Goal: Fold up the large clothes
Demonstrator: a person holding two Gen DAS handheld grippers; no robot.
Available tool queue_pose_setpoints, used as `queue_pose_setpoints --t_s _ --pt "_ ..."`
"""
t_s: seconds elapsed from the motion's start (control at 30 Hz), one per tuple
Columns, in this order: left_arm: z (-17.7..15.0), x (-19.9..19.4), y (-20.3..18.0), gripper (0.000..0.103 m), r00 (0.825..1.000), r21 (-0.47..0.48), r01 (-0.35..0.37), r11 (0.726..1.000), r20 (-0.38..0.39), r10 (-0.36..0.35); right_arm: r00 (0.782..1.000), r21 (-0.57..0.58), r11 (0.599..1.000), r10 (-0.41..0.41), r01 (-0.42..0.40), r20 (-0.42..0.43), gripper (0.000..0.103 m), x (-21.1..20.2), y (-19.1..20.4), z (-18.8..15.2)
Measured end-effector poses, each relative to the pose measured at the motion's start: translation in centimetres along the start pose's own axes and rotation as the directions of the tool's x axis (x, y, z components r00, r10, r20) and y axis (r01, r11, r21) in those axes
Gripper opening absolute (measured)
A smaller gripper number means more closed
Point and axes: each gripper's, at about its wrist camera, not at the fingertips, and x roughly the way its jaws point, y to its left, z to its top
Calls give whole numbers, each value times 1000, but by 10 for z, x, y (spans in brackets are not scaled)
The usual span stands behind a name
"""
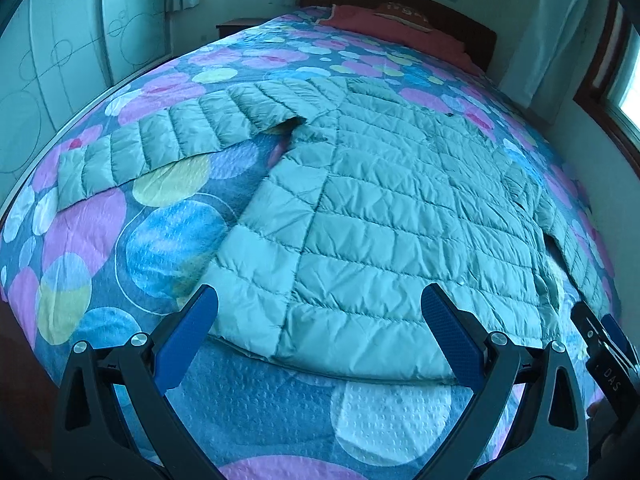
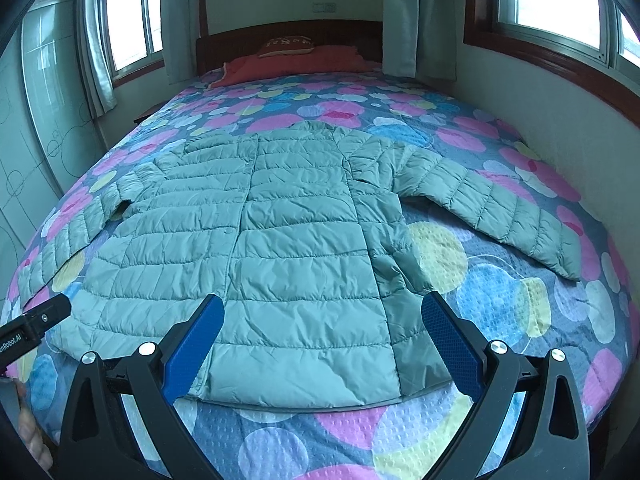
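A pale green quilted puffer jacket (image 1: 380, 216) (image 2: 280, 240) lies flat and front-up on the bed, both sleeves spread out to the sides, hem toward me. My left gripper (image 1: 320, 312) hovers open above the hem's left half, its blue pads (image 1: 188, 336) empty. My right gripper (image 2: 322, 316) hovers open above the hem's right half, nothing between its blue pads (image 2: 452, 340). The right gripper's body (image 1: 600, 344) shows at the right edge of the left wrist view. The left gripper's body (image 2: 32, 328) shows at the left edge of the right wrist view.
The bed carries a blue quilt (image 2: 500, 300) with pink, yellow and blue circles. A red pillow (image 2: 288, 62) and dark headboard (image 2: 288, 34) stand at the far end. A wall (image 2: 540, 128) runs along the right, a wardrobe (image 1: 60, 60) on the left. A hand (image 2: 32, 436) shows lower left.
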Motion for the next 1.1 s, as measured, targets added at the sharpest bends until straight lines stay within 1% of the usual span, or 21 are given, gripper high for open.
queue_pose_setpoints --t_s 0.07,0.1,0.13,0.17,0.23,0.3,0.33,0.37,0.4,0.43,0.47,0.57,0.67,0.7,0.77,0.8,0.87,0.97,1.0,1.07,1.1 --pt "4 7 15 87 999 -44 -38 998 18 39 1000 30 1000 7 -7 1 98 6 -12 4" --pt "6 11 22 73 999 -63 -39 997 19 40 1000 51 999 6 -7 8 98 10 -19 4" --pt "10 17 31 66 999 -87 -31 996 9 31 1000 67 998 3 -4 12 95 13 -25 5" --pt "14 23 38 64 1000 -111 -22 994 -2 22 1000 78 997 1 -2 9 72 17 -30 8" --pt "18 36 54 62 1000 -161 -27 987 -19 25 1000 107 994 -15 18 -24 54 31 -44 11" --pt "22 49 69 63 998 -198 -52 979 -32 47 999 164 986 11 -4 -45 54 45 -60 13" --pt "24 55 77 68 998 -221 -65 973 -39 58 999 197 980 25 -16 -42 54 50 -70 14" --pt "25 60 84 72 997 -241 -74 968 -47 64 999 231 973 31 -22 -35 59 54 -80 15" --pt "27 66 94 79 996 -275 -85 958 -59 72 999 263 964 31 -21 -32 63 59 -90 15" --pt "28 70 103 82 995 -309 -92 947 -66 75 999 302 953 31 -21 -27 73 62 -102 15" --pt "29 75 113 82 994 -350 -98 932 -76 76 999 348 937 35 -27 -17 75 65 -116 15" --pt "31 85 135 83 993 -426 -106 899 -91 75 998 488 870 60 -63 21 75 72 -158 12" --pt "29 89 150 83 993 -476 -121 871 -69 100 995 613 784 66 -102 81 75 79 -206 4" --pt "28 89 153 83 993 -483 -119 867 -48 110 994 641 761 55 -104 97 75 80 -219 2" --pt "28 88 151 83 988 -474 -145 869 -26 151 992 697 710 25 -102 120 75 82 -245 -5" --pt "29 88 151 83 983 -467 -169 868 -21 180 991 728 678 9 -103 132 75 83 -259 -10" --pt "29 90 154 83 979 -478 -183 859 -6 205 987 781 612 -3 -124 159 75 86 -282 -19" --pt "26 91 156 83 974 -498 -186 847 23 227 980 831 533 -14 -159 196 75 94 -306 -28" --pt "26 91 156 83 971 -492 -194 848 28 238 979 843 512 -16 -168 204 75 96 -311 -31" --pt "26 93 154 84 967 -480 -205 853 36 253 973 870 453 -19 -195 229 75 103 -320 -39" --pt "26 94 153 85 966 -476 -207 855 41 257 967 880 423 -31 -218 254 75 105 -324 -42"
